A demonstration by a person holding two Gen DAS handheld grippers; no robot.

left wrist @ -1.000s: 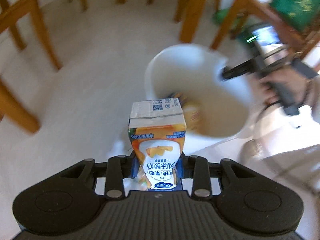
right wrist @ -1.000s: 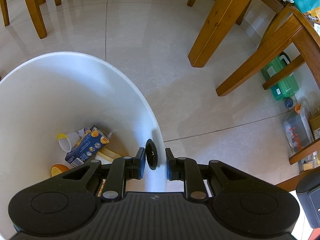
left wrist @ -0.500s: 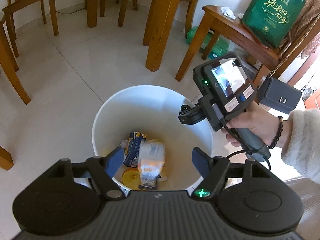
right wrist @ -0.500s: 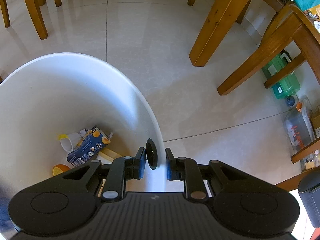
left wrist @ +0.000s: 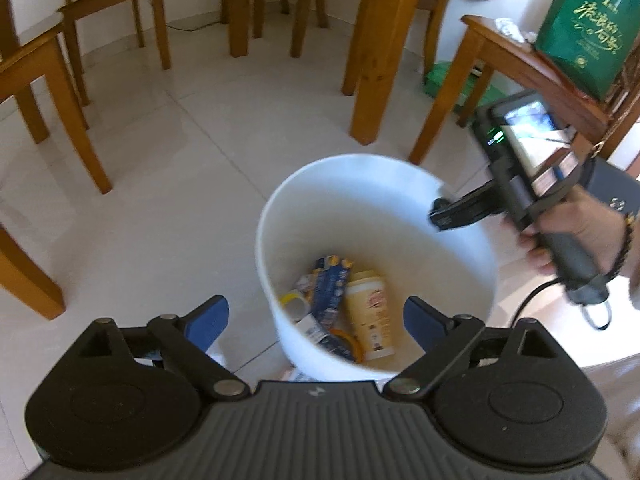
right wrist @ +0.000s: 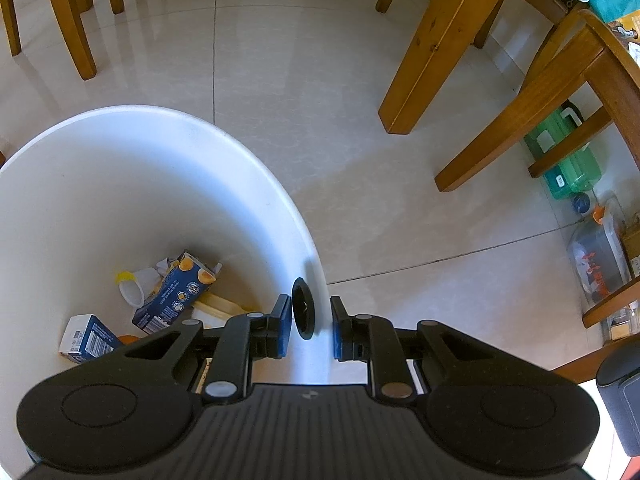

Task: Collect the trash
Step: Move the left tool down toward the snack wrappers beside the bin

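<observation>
left gripper (left wrist: 316, 320): its jaws were spreading wide above the white bin (left wrist: 276, 216), with nothing between the blue pads; a second before, they had been clamped on an orange-and-white drink carton.
drink carton: it had left the jaws and dropped; half a second before it showed as a blur falling into the bin. it could not be told for certain which piece at the bottom it was now, most likely the pale orange pack (left wrist: 370, 320) lying beside the blue carton (left wrist: 330, 292).
right gripper (right wrist: 306, 320): unchanged, pinched on the bin's wall (right wrist: 316, 264) at the black grommet (right wrist: 303, 308), one pad inside and one outside, holding the bin tilted.
bin contents: a blue carton (right wrist: 176, 292), a small clear cup with a yellow rim (right wrist: 132, 286) and a small blue-and-white box (right wrist: 86, 338) lay at the bottom in the right wrist view.
floor: pale tile among wooden chair legs (left wrist: 76, 120); no further litter was visible on it in either view.
meaning for the task: one more piece was judged collected; the left hand was free for the next, while the right kept the bin ready.
</observation>
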